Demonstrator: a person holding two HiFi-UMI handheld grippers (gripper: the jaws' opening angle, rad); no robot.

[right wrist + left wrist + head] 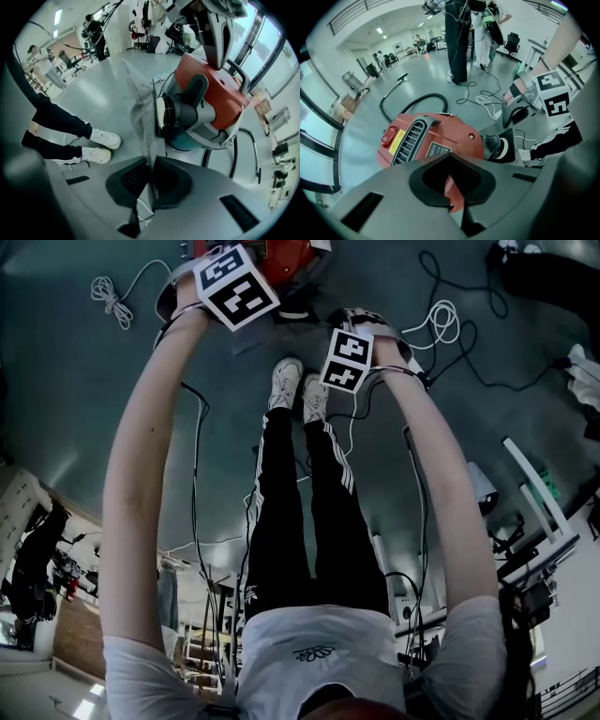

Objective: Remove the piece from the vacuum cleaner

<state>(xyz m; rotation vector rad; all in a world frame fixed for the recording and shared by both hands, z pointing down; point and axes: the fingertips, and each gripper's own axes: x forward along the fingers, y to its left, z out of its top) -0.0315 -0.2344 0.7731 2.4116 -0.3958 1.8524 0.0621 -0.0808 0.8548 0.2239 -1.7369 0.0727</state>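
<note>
You are standing on a grey floor (84,381), with your white shoes (286,381) planted just beside the vacuum cleaner (440,133). A coiled white cord (485,101) is lying near the machine. A black hose (410,99) is curling over the floor beyond it, and black cables (450,296) are trailing off to your right. People (457,42) are standing well apart in the background.

Your left gripper (449,161) is bearing on the red top next to the black handle (239,75). Its jaws are meeting at the tips, with red casing showing through the gap behind them. Whether they are nipping any part cannot be told.

Your right gripper (151,172) is pinching the mesh piece (140,108) between closed jaws. The piece is thin, grey, perforated fabric, hanging limp and creased. It is sitting at the machine's front end against the cream-ringed grey collar (164,115); whether it is fastened there cannot be told. Its long axis is running from the jaws straight away from the gripper, across the collar's face.

The machine is showing a grey grille (410,140) and a red switch (389,137). Its body is lying lengthwise on the floor, collar pointing toward your right gripper.
</note>
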